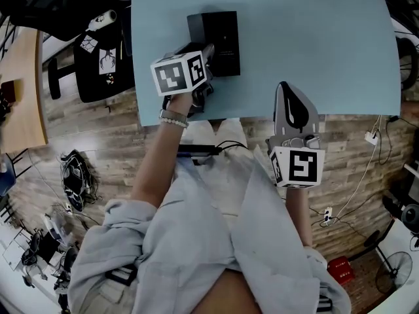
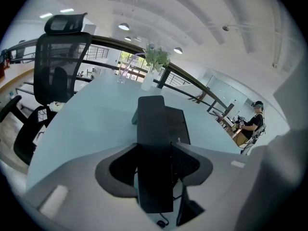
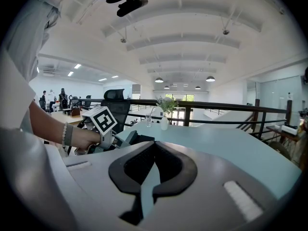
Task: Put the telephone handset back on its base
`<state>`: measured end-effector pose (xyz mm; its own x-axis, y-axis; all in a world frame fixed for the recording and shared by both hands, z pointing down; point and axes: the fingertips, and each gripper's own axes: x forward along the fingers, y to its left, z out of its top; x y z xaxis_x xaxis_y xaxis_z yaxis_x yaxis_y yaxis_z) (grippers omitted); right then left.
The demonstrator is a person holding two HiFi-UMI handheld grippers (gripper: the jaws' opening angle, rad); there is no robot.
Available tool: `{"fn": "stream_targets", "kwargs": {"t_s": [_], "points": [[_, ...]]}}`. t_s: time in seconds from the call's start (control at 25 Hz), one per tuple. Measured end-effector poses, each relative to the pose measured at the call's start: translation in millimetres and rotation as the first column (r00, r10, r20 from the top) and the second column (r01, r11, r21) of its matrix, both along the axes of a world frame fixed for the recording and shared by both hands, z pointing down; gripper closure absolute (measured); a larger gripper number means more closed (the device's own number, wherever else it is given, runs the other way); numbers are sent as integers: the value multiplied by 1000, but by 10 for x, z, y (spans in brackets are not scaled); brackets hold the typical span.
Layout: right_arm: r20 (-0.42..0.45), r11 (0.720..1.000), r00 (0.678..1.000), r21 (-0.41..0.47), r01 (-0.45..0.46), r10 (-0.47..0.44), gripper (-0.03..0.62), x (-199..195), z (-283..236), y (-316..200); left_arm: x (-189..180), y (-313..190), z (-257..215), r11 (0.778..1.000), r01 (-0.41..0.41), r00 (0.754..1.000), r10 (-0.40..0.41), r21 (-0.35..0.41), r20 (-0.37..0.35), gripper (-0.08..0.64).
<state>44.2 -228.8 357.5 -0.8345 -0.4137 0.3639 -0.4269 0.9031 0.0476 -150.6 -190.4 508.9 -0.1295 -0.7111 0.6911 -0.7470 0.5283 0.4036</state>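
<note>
A black telephone base [image 1: 222, 41] sits on the light blue table [image 1: 314, 38], near its front edge. My left gripper [image 1: 207, 56] is at the base's near left side, shut on the black handset [image 2: 154, 158]. In the left gripper view the handset runs forward between the jaws, over the left part of the base [image 2: 177, 124]; whether it touches the base I cannot tell. A thin cord [image 2: 161, 222] hangs under it. My right gripper [image 1: 287, 89] hovers at the table's front edge, to the right of the phone. Its jaws are shut [image 3: 153, 148] with nothing in them.
A black office chair [image 2: 62, 61] stands at the table's left side. A white vase with flowers [image 2: 153, 66] and a glass [image 2: 122, 74] stand at the far end. A railing [image 2: 192, 83] runs behind the table. A person [image 2: 253, 121] sits far off to the right.
</note>
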Motion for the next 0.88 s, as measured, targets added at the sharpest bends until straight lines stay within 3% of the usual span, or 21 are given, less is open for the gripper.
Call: {"fn": "stream_targets", "kwargs": {"t_s": [0.52,0.88], "points": [[-1,1000,1000,1,-2,2,586,-30,-14,8,-15,-48,26,1000,29,999,-29,-10,24,345],[-2,1000,1000,0,2,-2,586,-90,-14,82,-28,-63,7,1000,-5,1000,5,16,13,345]]}}
